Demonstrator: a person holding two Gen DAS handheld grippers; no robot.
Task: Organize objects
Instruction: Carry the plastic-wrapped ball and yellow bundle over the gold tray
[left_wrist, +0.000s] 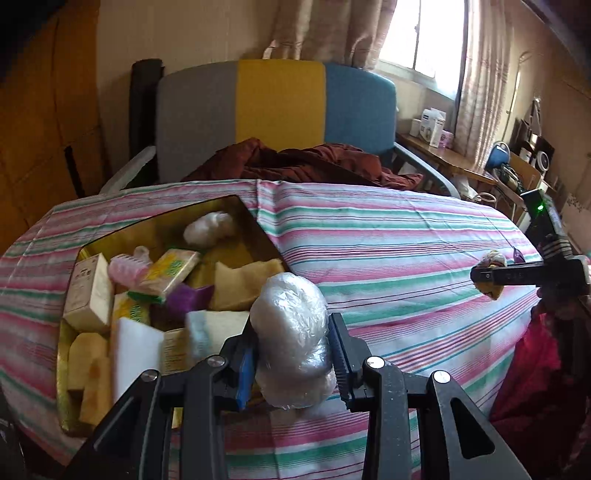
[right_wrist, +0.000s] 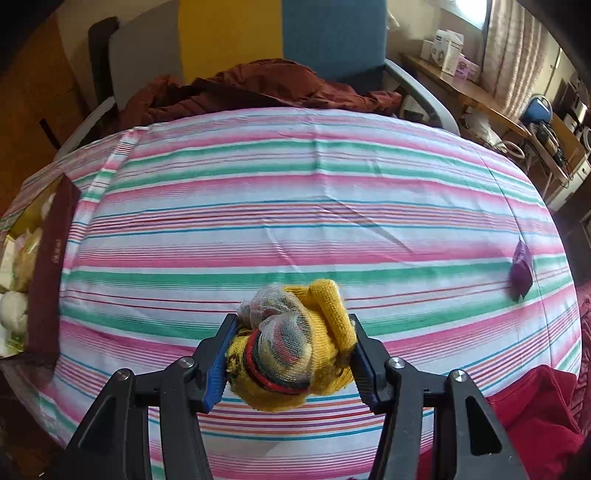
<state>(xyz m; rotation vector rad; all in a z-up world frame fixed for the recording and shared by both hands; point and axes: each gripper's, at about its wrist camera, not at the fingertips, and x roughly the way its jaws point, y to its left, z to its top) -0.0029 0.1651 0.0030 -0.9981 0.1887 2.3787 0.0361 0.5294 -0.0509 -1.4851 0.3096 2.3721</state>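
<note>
Here, my left gripper (left_wrist: 293, 360) clamped a plastic-wrapped white bundle (left_wrist: 293, 336) just right of the box (left_wrist: 70, 328). My right gripper (right_wrist: 290, 354) squeezed a yellow glove bundle (right_wrist: 295, 350) well right of that box.

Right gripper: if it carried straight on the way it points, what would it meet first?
Probably the striped cloth just past the yellow glove bundle that the right gripper holds; nothing else lies ahead, though depth is uncertain.

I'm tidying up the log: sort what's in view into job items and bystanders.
Job items: plastic-wrapped bundle in left hand-held gripper; yellow glove bundle in right hand-held gripper; box; purple packet.
Bystanders: chair; brown cloth; desk.
</note>
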